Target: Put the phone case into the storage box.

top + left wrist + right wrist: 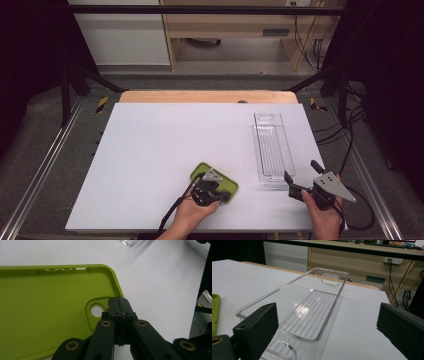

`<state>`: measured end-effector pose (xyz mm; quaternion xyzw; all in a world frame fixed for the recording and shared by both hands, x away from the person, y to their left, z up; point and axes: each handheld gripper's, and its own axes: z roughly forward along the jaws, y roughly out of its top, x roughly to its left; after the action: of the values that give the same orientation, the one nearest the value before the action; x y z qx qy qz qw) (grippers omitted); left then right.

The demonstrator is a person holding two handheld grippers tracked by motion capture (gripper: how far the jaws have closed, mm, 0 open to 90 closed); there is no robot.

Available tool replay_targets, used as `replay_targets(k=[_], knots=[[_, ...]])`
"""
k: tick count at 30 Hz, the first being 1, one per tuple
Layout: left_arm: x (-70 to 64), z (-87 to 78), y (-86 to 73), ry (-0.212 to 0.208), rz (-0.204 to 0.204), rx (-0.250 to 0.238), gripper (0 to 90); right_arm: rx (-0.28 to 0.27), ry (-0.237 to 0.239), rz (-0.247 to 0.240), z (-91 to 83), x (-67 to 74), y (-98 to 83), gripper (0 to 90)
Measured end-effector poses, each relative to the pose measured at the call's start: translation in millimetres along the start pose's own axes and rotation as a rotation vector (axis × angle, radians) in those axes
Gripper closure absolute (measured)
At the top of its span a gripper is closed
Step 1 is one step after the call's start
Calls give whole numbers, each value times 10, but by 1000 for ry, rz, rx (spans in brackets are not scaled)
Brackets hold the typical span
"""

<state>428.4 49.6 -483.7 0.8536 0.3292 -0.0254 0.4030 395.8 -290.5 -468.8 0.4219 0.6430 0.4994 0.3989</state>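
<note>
Spreading across most of the high view, the white table (pixel 165 150) is a smooth matte sheet with a strip of pale wood at its far edge, set in a dim room with grey floor, black frame rails and light wooden furniture behind. Next in size comes the clear tray (pixel 272 149), a long narrow box of glossy transparent plastic with rounded corners, a ribbed floor and an oval handle slot in its far end wall; it lies straight ahead of the right gripper (pixel 301 179), its near end just beyond the fingertips. That gripper's black blocky jaws stand wide apart with nothing between them, and in the right gripper view the tray runs away between the two fingers (pixel 257 326). Smaller is the green phone case (pixel 216 180), a soft-looking lime rectangle with raised rim, rounded corners, a round camera hole and small slots in one edge, lying hollow side up. The left gripper (pixel 119 305) has its jaws pressed fully together, the tips sitting at the case's rim beside the camera hole; whether the rim is pinched I cannot tell.
</note>
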Motion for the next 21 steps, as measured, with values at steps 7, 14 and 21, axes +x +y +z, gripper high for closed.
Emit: replay_targets(k=[7, 14, 21], knots=[[7, -10, 6, 11, 10, -3, 900, 2, 2, 0, -2, 0, 1, 44], [102, -135, 66, 17, -14, -47, 900, 5, 0, 3, -4, -4, 0, 44], [99, -226, 70, 68, 43, -71, 866, 1, 2, 0, -2, 0, 2, 43]])
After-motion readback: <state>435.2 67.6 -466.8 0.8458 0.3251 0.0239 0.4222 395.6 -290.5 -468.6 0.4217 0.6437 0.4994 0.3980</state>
